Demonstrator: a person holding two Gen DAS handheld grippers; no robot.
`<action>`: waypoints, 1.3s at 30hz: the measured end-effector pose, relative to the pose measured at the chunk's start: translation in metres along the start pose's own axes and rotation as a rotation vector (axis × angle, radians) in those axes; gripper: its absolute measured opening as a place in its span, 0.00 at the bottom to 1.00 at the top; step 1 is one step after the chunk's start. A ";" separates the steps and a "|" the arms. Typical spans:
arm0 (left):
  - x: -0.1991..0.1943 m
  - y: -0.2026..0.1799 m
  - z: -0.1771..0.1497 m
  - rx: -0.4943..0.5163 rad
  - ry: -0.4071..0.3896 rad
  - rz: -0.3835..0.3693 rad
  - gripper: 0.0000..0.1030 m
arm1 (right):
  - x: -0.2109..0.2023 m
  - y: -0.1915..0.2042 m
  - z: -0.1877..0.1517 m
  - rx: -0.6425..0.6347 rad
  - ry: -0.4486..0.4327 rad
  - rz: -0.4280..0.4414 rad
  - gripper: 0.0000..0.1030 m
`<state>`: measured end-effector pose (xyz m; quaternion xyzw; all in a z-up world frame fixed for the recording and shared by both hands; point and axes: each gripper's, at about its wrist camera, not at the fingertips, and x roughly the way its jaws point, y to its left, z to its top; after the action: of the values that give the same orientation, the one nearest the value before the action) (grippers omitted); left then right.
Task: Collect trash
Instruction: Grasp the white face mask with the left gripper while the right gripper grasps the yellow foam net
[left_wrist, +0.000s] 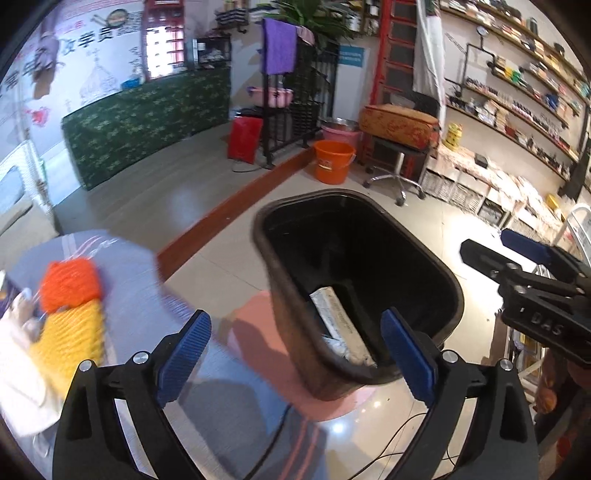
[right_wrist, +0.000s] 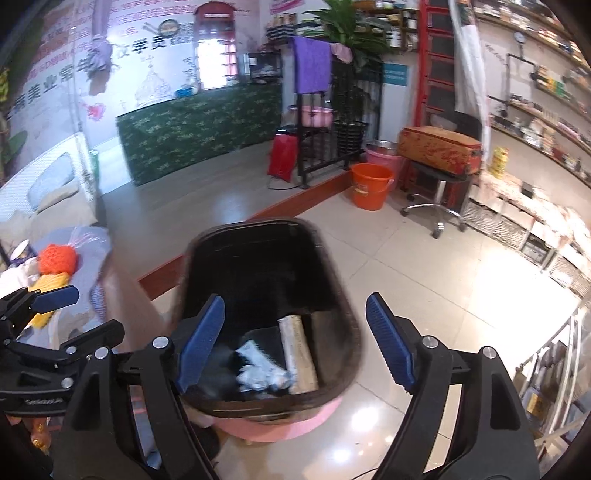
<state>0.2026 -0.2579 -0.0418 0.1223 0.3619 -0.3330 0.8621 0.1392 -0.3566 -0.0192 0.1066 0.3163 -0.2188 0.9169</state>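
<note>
A black trash bin (right_wrist: 258, 227) stands on a pink round base (right_wrist: 284, 424) on the tiled floor. Inside it lie a rolled grey paper (right_wrist: 299, 354) and a crumpled bluish-white wrapper (right_wrist: 258, 365); the left wrist view shows only the roll (left_wrist: 340, 321). My right gripper (right_wrist: 295, 299) hangs open over the bin's mouth with nothing between its fingers. My left gripper (left_wrist: 295, 317) is open and empty too, straddling the bin's near left wall (left_wrist: 295, 350). Each gripper shows at the edge of the other's view: the right gripper (left_wrist: 491, 243), the left gripper (right_wrist: 96, 310).
A table under a blue-grey cloth (left_wrist: 140, 280) stands left of the bin, with orange (left_wrist: 70, 284) and yellow (left_wrist: 74, 332) knitted pieces on it. Beyond are an orange bucket (left_wrist: 332, 160), a wheeled chair (left_wrist: 399, 181), a red bag (left_wrist: 243, 138) and wall shelves (left_wrist: 517, 110). A cable (left_wrist: 388, 443) lies on the floor.
</note>
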 end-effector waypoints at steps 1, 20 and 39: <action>-0.005 0.005 -0.002 -0.007 -0.008 0.013 0.89 | 0.001 0.008 0.000 -0.006 0.004 0.024 0.77; -0.104 0.151 -0.066 -0.367 -0.120 0.330 0.85 | -0.005 0.125 -0.008 -0.119 0.079 0.329 0.77; -0.063 0.208 -0.083 -0.477 0.034 0.129 0.19 | -0.016 0.184 -0.018 -0.227 0.112 0.420 0.77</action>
<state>0.2630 -0.0339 -0.0620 -0.0563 0.4360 -0.1805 0.8799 0.2040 -0.1829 -0.0128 0.0780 0.3599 0.0201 0.9295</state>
